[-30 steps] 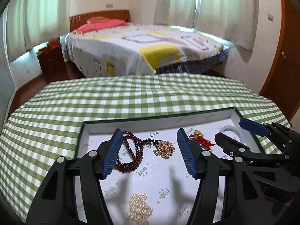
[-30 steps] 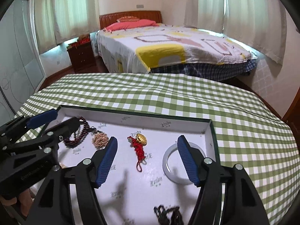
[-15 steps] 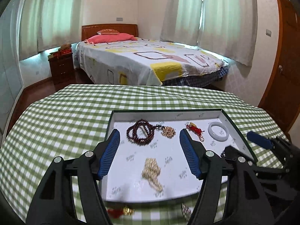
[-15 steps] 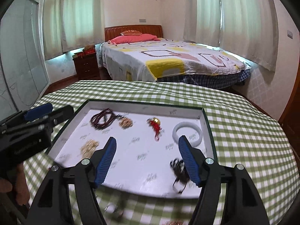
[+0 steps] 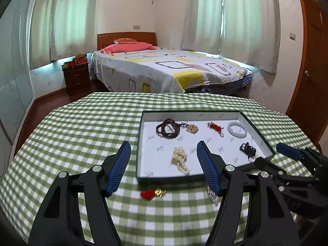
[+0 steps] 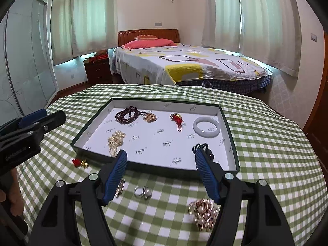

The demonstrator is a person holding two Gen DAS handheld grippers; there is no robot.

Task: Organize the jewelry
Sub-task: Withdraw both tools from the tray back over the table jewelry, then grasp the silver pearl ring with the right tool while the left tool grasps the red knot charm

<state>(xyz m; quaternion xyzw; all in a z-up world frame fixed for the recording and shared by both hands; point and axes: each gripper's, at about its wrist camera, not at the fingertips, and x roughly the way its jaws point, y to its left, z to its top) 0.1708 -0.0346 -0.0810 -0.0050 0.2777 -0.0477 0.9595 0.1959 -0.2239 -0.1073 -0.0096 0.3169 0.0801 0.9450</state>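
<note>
A white-lined tray (image 5: 256,132) with a dark green rim (image 6: 155,167) lies on the checked table. It holds dark red beads (image 6: 127,115), a gold chain clump (image 6: 150,117), a red knot charm (image 6: 177,120), a white bangle (image 6: 206,129), a black bracelet (image 5: 248,149) and pearls (image 5: 180,157). On the cloth before it lie a red-gold charm (image 5: 152,193), a ring (image 6: 142,191), a silvery piece (image 5: 213,194) and a gold bead cluster (image 6: 203,210). My left gripper (image 5: 163,145) and right gripper (image 6: 160,151) hover open and empty above the tray's near edge.
The round table wears a green-and-white checked cloth (image 5: 86,135). A hand (image 6: 8,194) holds the left gripper at the left edge of the right wrist view. Beyond the table stand a bed (image 5: 168,71), a dark nightstand (image 5: 76,78) and a wooden door (image 5: 311,65).
Both grippers have drawn back from over the tray and risen a little. The whole tray and the loose pieces on the cloth in front of it have come into view.
</note>
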